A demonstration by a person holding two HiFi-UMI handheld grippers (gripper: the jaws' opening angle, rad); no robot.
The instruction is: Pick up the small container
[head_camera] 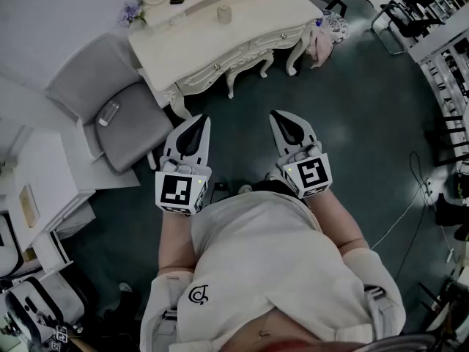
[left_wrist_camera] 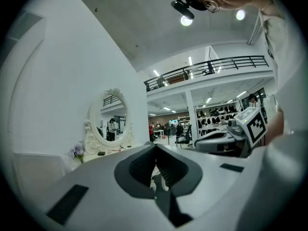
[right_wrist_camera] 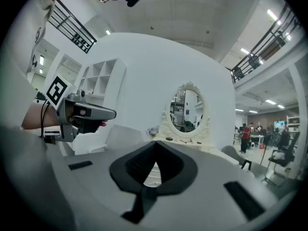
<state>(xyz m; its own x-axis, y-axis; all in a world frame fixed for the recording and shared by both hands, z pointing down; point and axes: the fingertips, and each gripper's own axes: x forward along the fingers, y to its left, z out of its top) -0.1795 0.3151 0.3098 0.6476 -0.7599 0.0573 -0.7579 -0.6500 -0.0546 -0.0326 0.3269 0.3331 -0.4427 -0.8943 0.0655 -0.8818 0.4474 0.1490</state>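
The small container (head_camera: 225,15), a short cream cylinder, stands upright on the cream dressing table (head_camera: 192,50) at the top of the head view. My left gripper (head_camera: 200,119) and right gripper (head_camera: 278,114) are held side by side over the dark floor, well short of the table, both pointing toward it. Each has its jaws together at the tips with nothing between them. In the left gripper view the shut jaws (left_wrist_camera: 155,146) point level at the mirror side of the table. The right gripper view shows its shut jaws (right_wrist_camera: 155,144) facing the oval mirror (right_wrist_camera: 186,110).
A grey upholstered chair (head_camera: 86,81) with a small clear bottle (head_camera: 108,114) on its seat stands left of the table. White shelving (head_camera: 42,169) lies further left. A pink bag (head_camera: 323,41) hangs at the table's right end. Cables (head_camera: 410,204) and racks (head_camera: 448,64) lie at the right.
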